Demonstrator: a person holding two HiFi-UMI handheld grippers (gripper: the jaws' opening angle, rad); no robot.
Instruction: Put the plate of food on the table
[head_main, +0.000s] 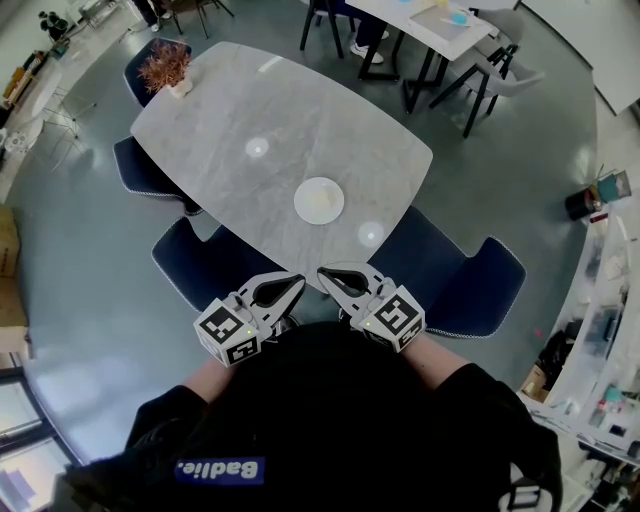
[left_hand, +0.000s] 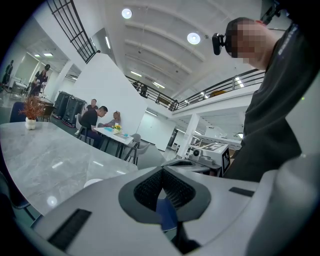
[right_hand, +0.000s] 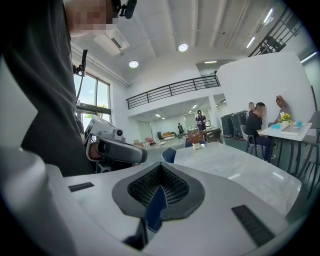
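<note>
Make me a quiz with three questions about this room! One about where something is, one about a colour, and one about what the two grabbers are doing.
1. Where is the plate?
A) in a sink
B) on the table
C) on a sofa

2. What colour are the chairs by the table?
A) red
B) yellow
C) dark blue

3. How are the fingers of the left gripper and the right gripper?
A) shut, holding nothing
B) shut on the plate
C) wide open

Answers:
1 B, the plate sits on the grey tabletop.
2 C, the seats tucked around the table are dark blue.
3 A, each gripper's fingers meet with nothing between them, and both grippers are apart from the plate.
</note>
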